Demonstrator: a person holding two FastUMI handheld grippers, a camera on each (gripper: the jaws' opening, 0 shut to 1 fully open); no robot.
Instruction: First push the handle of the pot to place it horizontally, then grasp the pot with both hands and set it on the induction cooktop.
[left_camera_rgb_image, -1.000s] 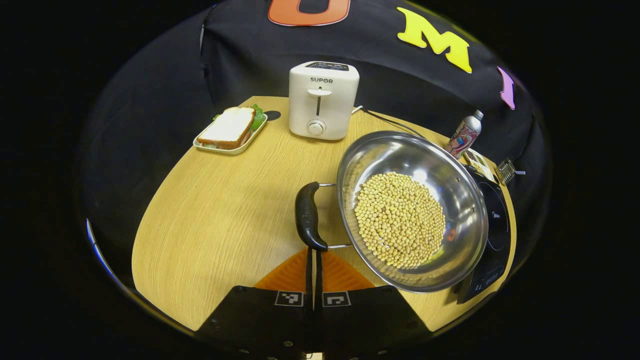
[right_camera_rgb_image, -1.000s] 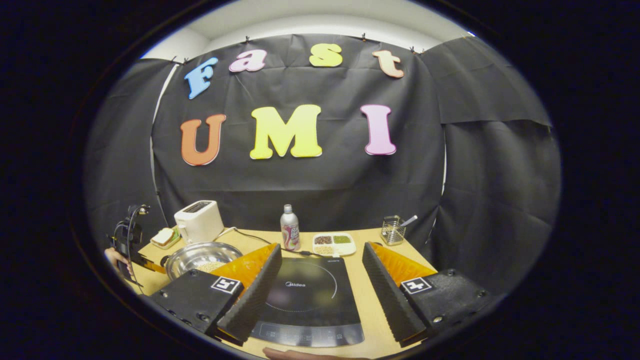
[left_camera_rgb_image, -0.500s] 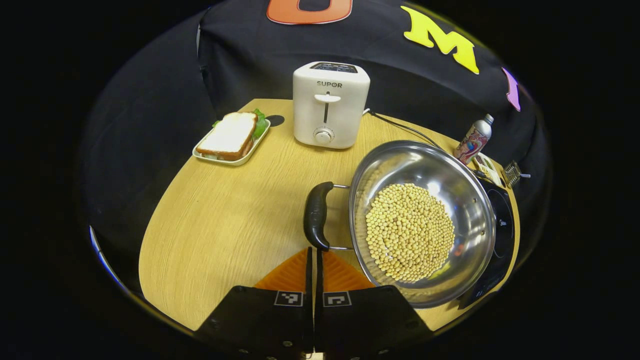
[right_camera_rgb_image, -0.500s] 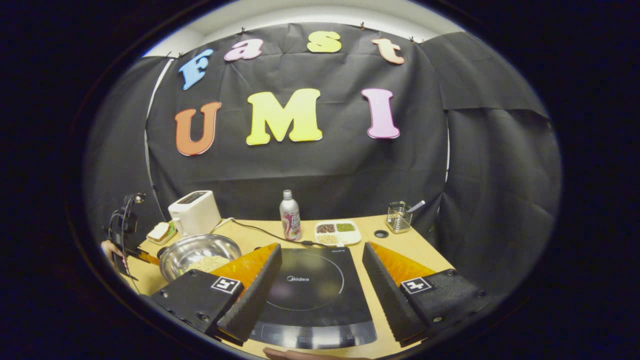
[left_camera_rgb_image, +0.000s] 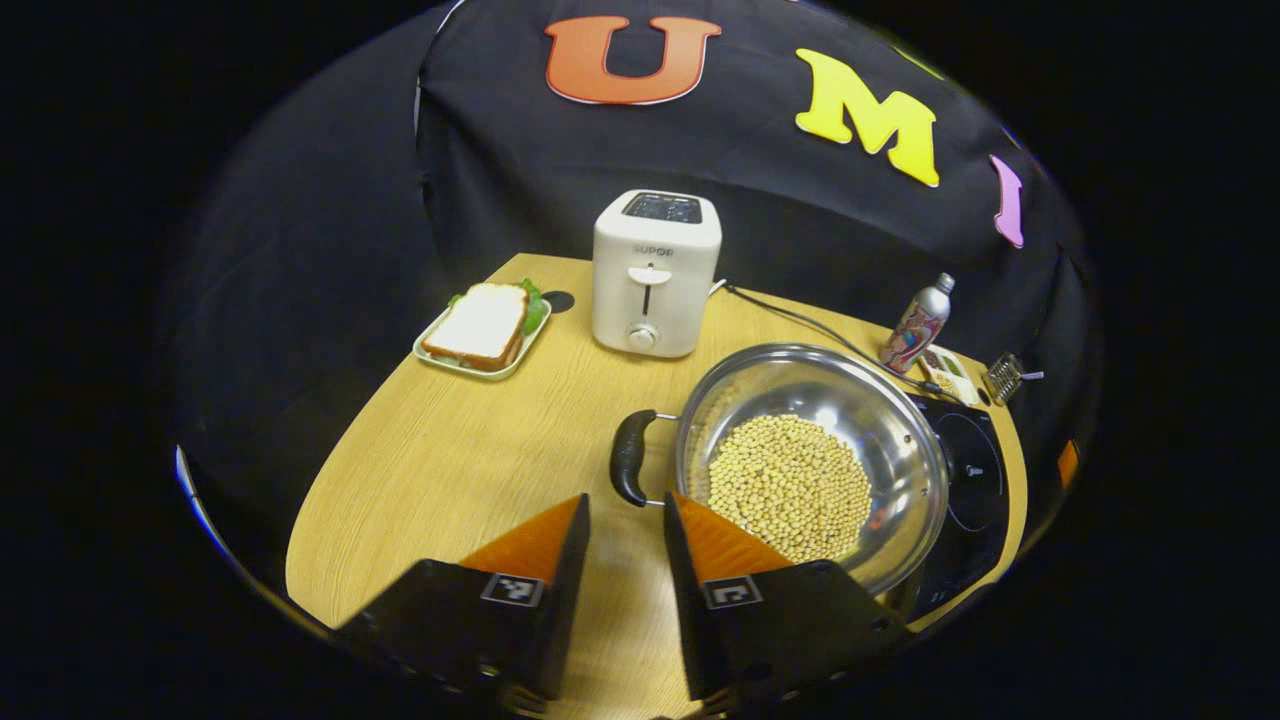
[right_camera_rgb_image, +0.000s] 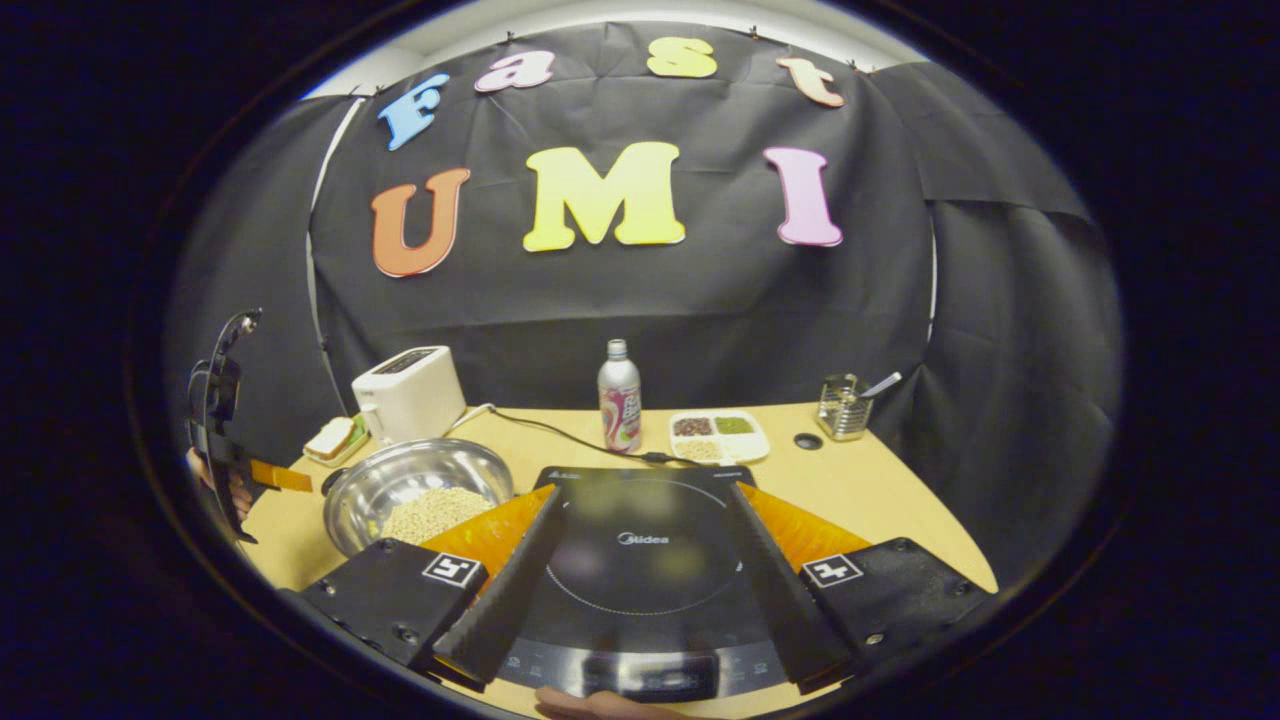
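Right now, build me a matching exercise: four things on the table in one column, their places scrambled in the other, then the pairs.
Things:
1. pot
2. sandwich
3. bottle
4. utensil holder

Places:
A. on a tray left of the toaster
B. far right end of the table
C. behind the induction cooktop, beside the divided dish
D. on the table, left of the cooktop

Pairs: 1-D, 2-A, 3-C, 4-B
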